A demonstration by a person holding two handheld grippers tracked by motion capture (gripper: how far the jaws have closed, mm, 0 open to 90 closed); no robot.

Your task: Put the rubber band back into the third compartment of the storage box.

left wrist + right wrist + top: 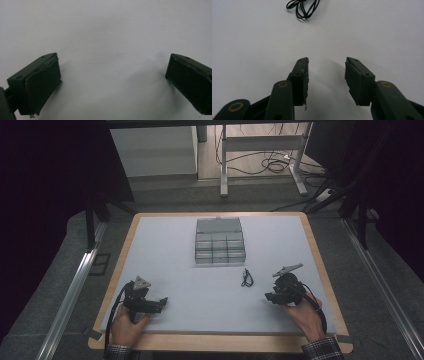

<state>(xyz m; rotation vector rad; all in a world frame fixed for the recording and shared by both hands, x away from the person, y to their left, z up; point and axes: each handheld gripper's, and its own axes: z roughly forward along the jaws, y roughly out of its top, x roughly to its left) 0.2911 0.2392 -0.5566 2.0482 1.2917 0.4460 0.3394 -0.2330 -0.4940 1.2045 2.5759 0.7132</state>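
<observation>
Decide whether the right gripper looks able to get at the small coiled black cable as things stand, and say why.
Probably yes. The right gripper faces the black cable with bare white table between them, jaws apart and empty. The clear compartment box sits farther back, off that path.

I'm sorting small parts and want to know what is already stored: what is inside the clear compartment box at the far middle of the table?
The clear compartment box shows a grid of small cells under its lid. Their contents are too small and blurred to tell.
</observation>
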